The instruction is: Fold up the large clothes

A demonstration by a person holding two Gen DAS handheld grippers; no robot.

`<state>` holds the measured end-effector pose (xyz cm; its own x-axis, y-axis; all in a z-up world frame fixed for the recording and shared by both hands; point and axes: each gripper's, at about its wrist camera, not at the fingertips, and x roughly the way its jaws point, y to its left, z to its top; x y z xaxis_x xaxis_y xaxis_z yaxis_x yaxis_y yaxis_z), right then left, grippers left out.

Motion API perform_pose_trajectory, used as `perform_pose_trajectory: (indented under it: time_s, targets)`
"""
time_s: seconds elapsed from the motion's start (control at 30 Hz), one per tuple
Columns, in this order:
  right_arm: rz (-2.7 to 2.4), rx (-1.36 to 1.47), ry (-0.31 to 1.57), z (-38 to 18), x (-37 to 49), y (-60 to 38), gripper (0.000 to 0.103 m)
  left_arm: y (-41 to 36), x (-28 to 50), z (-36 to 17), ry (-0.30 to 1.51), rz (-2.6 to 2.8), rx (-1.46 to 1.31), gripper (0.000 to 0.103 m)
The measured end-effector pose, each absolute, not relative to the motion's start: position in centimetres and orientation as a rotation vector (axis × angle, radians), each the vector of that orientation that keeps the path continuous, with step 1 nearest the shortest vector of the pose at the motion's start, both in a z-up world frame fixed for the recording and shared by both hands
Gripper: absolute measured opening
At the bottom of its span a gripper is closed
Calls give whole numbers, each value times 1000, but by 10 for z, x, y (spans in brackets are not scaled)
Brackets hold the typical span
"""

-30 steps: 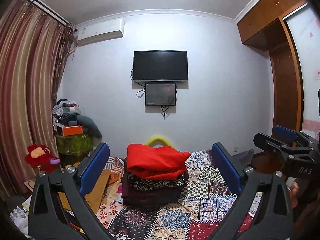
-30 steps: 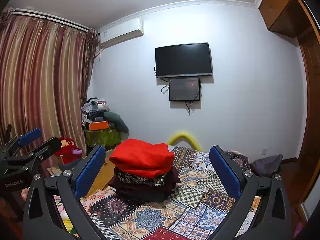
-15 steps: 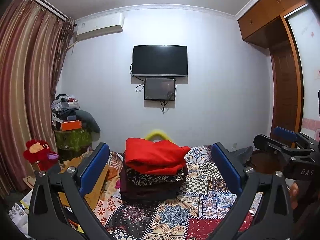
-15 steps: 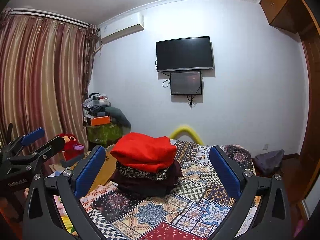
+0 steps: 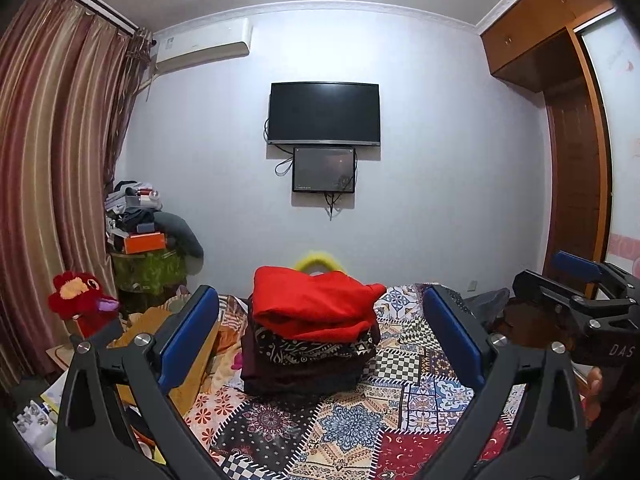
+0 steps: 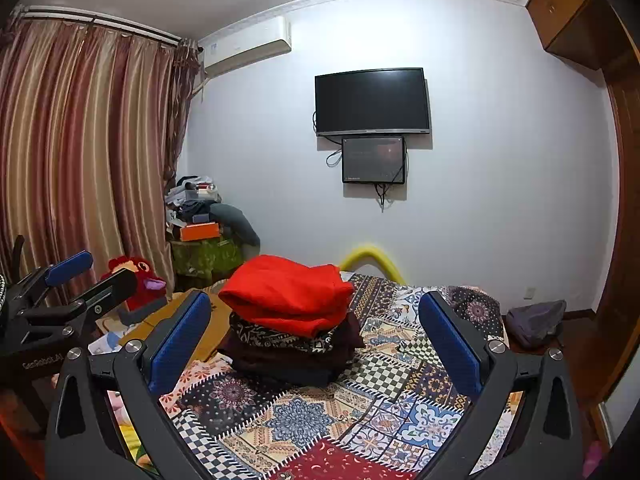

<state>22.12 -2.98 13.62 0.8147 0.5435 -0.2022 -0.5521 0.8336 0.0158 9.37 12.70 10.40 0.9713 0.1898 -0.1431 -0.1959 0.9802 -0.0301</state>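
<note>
**A:** Fingers first: your left gripper has its blue pads spread wide, nothing between them; your right gripper is just as wide and just as empty.

**B:** And the clothes?

**A:** A folded stack sits on the patchwork bedspread, dead ahead at 12 o'clock from your left gripper, framed between the pads but well beyond them; the red garment lies on top, over a black-and-white patterned piece and darker folded layers underneath.

**B:** From the right side?

**A:** Same stack, about 11 o'clock, leaning toward your left-hand pad; the red garment on top again; bedspread running under both fingers.

**B:** Can each tool see the other?

**A:** Yes; your right gripper shows at 3 o'clock in the left view, and your left one at 9 o'clock in the right view; both held above the bed, neither touching cloth.

**B:** Anything else nearby?

**A:** A red plush toy at 9 o'clock beside the curtain; a television on the wall at 12.
</note>
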Motion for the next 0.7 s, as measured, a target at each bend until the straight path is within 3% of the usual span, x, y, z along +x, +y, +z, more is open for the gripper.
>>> perform_pose_trajectory:
  time_s: [0.7]
  targets:
    - [583, -54, 219, 137, 222, -27, 103, 131, 98, 97, 165, 169, -72, 103]
